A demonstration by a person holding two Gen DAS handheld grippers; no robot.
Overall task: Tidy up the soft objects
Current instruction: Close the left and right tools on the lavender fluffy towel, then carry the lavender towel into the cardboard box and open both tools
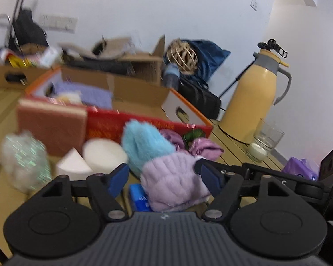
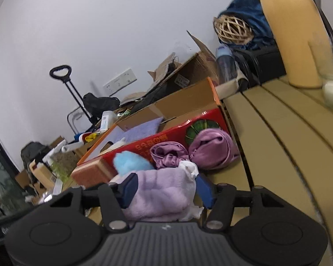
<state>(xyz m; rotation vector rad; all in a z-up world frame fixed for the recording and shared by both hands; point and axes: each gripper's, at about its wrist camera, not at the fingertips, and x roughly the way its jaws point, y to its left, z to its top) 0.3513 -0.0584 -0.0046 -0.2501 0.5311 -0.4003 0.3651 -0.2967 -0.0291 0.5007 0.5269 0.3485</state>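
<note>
A fluffy lilac plush piece point(image 1: 173, 181) lies on the wooden table between the blue pads of my open left gripper point(image 1: 164, 177). Behind it sit a fluffy light-blue piece point(image 1: 144, 146), purple satin cloths point(image 1: 199, 144), white sponges point(image 1: 104, 155) and a brown sponge block point(image 1: 51, 128). In the right wrist view my right gripper point(image 2: 166, 190) stands open around the same lilac piece point(image 2: 162, 197), which has white cloth point(image 2: 189, 168) at its side. The light-blue piece point(image 2: 131, 163) and the purple satin cloths point(image 2: 211, 150) lie just beyond it.
A red and orange cardboard box point(image 1: 144, 124) holding a lilac towel point(image 1: 86, 93) stands behind the pile. A yellow thermos jug point(image 1: 253, 97) and a glass with a candle point(image 1: 264, 144) stand at the right. More boxes and bags line the wall.
</note>
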